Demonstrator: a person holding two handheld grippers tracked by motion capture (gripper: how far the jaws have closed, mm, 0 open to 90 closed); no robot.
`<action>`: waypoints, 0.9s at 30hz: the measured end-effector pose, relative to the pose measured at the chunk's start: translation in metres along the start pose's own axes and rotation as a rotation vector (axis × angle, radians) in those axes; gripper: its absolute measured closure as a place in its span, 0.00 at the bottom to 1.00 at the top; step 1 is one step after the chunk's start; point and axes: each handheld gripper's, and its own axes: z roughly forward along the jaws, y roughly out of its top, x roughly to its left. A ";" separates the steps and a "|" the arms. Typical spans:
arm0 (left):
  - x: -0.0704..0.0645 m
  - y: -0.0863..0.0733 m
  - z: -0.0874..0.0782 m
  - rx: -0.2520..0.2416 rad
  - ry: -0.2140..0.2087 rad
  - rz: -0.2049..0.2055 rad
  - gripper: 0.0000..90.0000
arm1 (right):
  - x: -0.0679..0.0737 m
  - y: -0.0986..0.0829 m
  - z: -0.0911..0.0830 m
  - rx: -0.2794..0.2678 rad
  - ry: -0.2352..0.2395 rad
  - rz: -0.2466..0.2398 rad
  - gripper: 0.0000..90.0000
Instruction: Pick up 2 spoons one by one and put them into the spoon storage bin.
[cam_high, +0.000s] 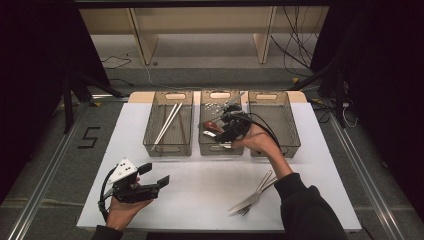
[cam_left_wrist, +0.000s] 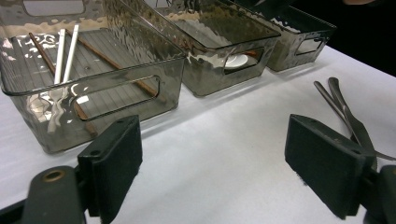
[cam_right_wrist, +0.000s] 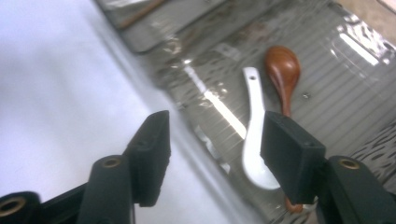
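The right gripper (cam_right_wrist: 212, 140) hangs over the middle bin (cam_right_wrist: 327, 93), jaws apart and holding nothing. In that bin lie a white spoon (cam_right_wrist: 254, 135) and a brown spoon (cam_right_wrist: 282, 74), side by side. The white one looks hard, smooth and breakable. Pinch its thin handle. The left gripper (cam_left_wrist: 212, 154) is also apart, near the bins.

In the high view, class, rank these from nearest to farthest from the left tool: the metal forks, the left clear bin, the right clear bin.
From the left tool:
1. Left clear bin, just beyond it.
2. Metal forks, across the table's near right.
3. Right clear bin, far right.
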 end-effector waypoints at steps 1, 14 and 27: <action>0.000 0.000 0.000 0.000 0.000 -0.001 0.21 | 0.003 -0.004 -0.007 -0.012 0.003 -0.024 0.46; -0.001 0.000 0.001 0.001 -0.002 0.005 0.21 | 0.022 -0.064 -0.055 -0.111 0.001 -0.017 0.39; -0.001 0.000 0.000 -0.011 -0.007 0.003 0.21 | 0.010 -0.115 -0.058 -0.154 -0.034 0.104 0.38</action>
